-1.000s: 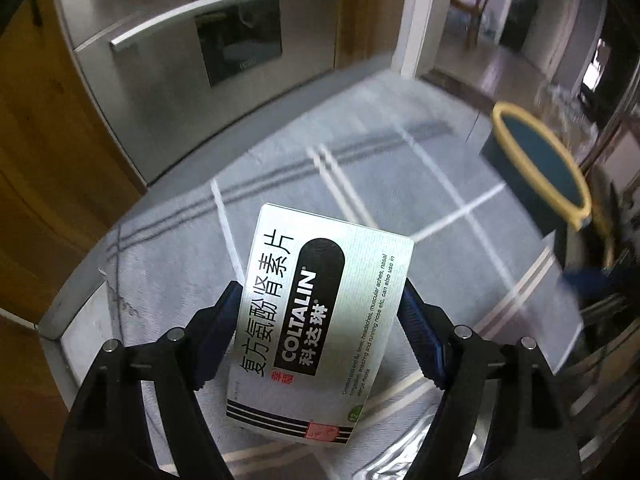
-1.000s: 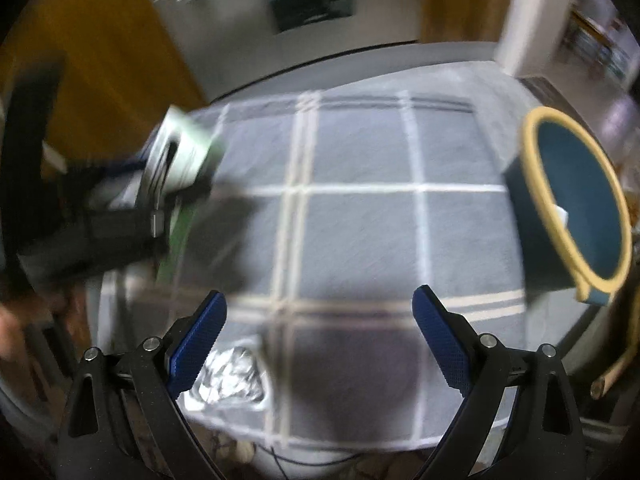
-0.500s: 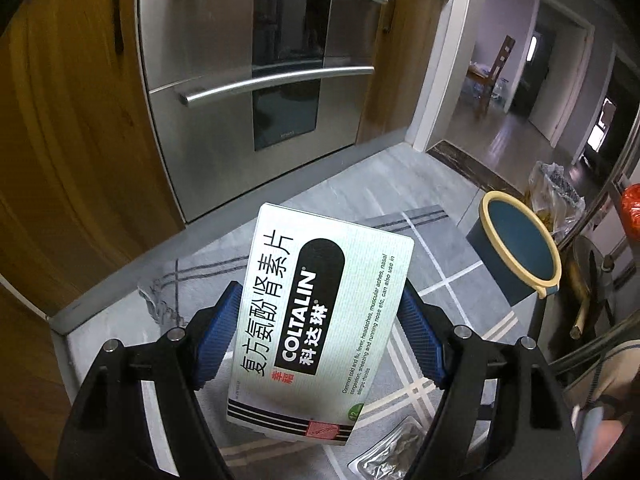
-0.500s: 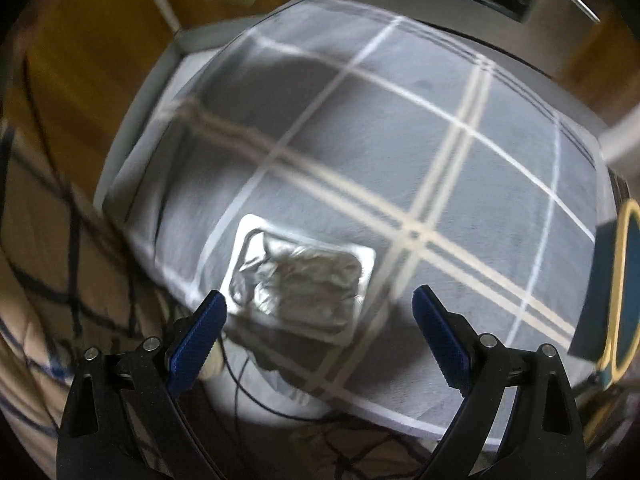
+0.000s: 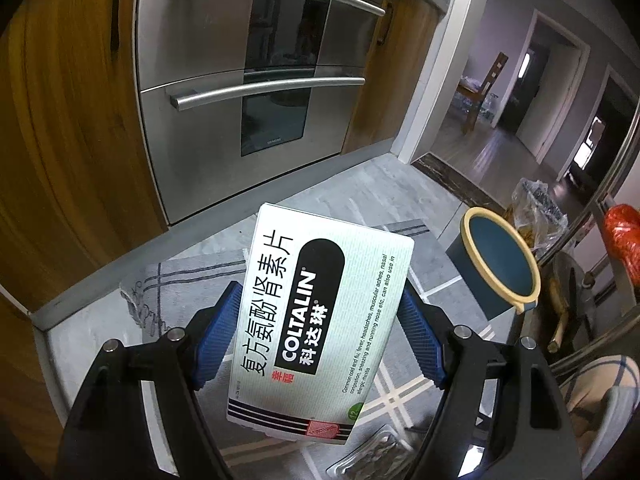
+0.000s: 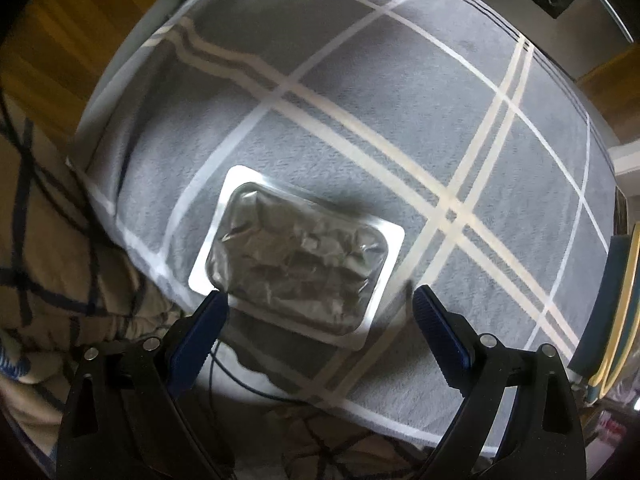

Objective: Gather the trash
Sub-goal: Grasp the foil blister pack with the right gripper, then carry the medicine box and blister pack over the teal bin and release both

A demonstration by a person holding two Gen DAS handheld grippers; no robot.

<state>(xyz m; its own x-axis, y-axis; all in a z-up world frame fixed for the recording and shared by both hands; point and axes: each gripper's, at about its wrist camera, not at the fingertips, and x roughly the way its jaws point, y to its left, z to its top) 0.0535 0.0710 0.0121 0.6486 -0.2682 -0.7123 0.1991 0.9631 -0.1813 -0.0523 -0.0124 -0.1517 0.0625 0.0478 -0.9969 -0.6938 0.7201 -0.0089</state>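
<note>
My left gripper (image 5: 320,312) is shut on a white and green Coltalin medicine box (image 5: 320,320) and holds it above the grey checked rug (image 5: 184,300). A blue bin with a yellow rim (image 5: 498,264) stands on the floor to the right. My right gripper (image 6: 318,308) is open and hovers just above a silver foil blister pack (image 6: 296,256) that lies flat on the rug (image 6: 400,100); its blue pads stand either side of the pack's near edge. The pack's corner also shows in the left wrist view (image 5: 376,452).
A steel oven front (image 5: 248,80) and wooden cabinets (image 5: 60,120) stand behind the rug. A clear plastic bag (image 5: 536,208) sits behind the bin. The bin's edge (image 6: 616,304) is at the right of the right wrist view. A checked cloth (image 6: 40,260) lies at left.
My left gripper has lifted the box higher, so the oven and bin look farther off. My right gripper has swung down over the foil pack and come closer to it.
</note>
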